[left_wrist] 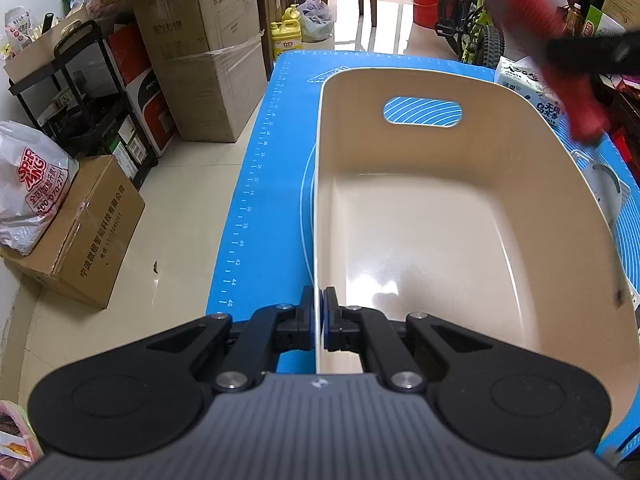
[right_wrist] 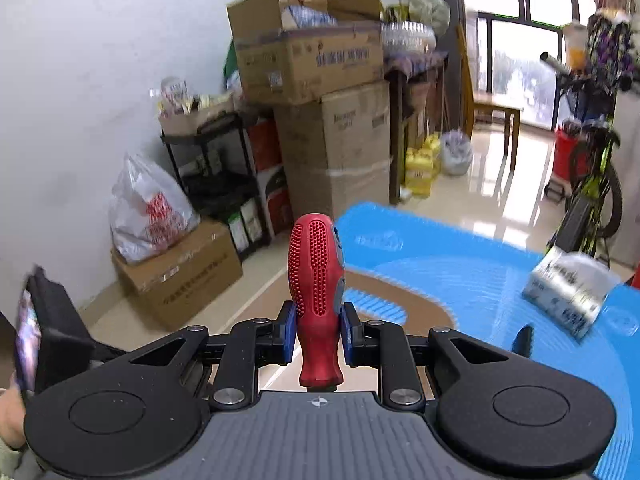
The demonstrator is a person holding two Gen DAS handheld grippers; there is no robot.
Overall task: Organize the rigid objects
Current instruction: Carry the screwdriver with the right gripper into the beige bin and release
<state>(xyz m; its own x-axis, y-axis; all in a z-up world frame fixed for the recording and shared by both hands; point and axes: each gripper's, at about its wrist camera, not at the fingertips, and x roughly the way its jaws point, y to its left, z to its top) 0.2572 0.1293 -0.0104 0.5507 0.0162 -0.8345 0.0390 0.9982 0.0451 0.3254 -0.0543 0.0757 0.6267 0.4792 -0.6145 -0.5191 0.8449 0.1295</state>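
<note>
Lower centre of the left wrist view: left gripper [left_wrist: 319, 312], fingers pinched together on the thin left wall of the cream, glossy plastic storage bin [left_wrist: 472, 152], holding it steady on the blue silicone mat [left_wrist: 260, 184] over the desk. Bin empty inside, oval handle slot in the far wall; likely light, stiff and slick, so prone to sliding or tipping unless held by the rim like this.

Upper right of the same view: blurred red handle above and beyond the bin's right rim, crossed by a dark blur, probably the other gripper.

Centre of the right wrist view: right gripper [right_wrist: 319, 330], fingers clamped on the narrow waist of the red, bulb-shaped, stud-textured screwdriver handle [right_wrist: 318, 272], rounded end pointing away from the camera. Shaft hidden, if any. Handle rigid, seemingly light, rubbery studs giving good friction; waist a sound place to hold, little risk of slipping. Lower right: white printed tissue pack [right_wrist: 568, 292] on the mat.
</note>
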